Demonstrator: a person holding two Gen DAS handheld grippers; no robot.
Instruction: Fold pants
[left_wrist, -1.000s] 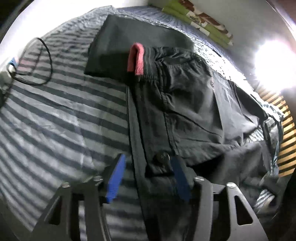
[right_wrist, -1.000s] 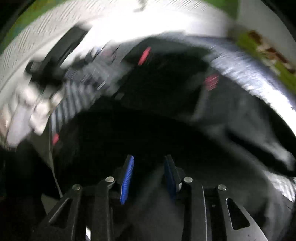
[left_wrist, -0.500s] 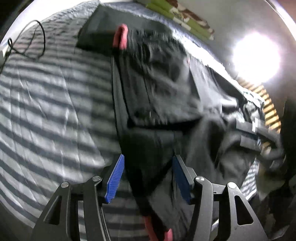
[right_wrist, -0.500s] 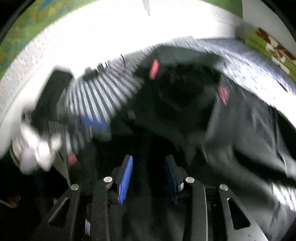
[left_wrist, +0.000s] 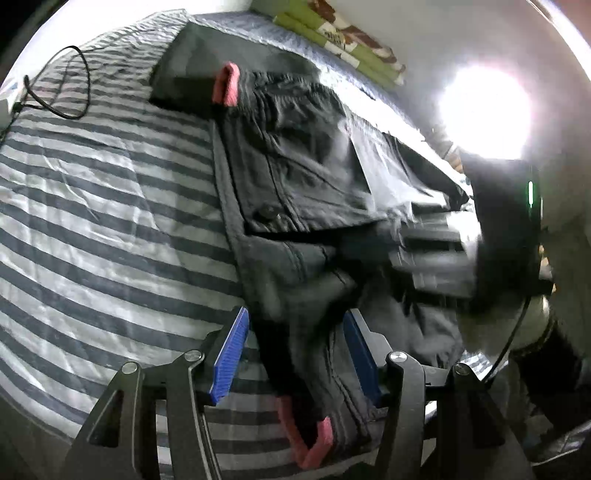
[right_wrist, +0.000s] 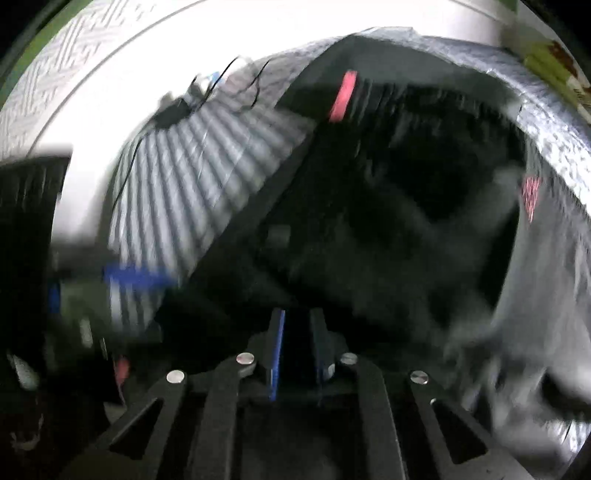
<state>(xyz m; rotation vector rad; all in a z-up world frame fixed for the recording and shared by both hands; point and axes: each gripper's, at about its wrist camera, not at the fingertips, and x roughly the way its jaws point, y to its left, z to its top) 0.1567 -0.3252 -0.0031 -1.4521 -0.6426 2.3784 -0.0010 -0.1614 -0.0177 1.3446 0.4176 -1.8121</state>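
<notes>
With the left gripper (left_wrist: 295, 354) gaping astride the dark pants (left_wrist: 295, 192) on the striped bed (left_wrist: 103, 206), the right gripper (right_wrist: 297, 350) was closing on a fold of them, the grasping step; lifting it over looked next

A bed (left_wrist: 92, 221) with grey-and-white striped sheets fills the room; a black cable (left_wrist: 55, 96) trails across its corner, green patterned bedding (left_wrist: 343, 37) lines a pale wall, and a bright lamp (left_wrist: 484, 107) glares.

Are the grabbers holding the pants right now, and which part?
The left gripper stands open around the dark pants near a pink-trimmed edge, not pinching. The right gripper is closing; any cloth between its fingers cannot be told.
</notes>
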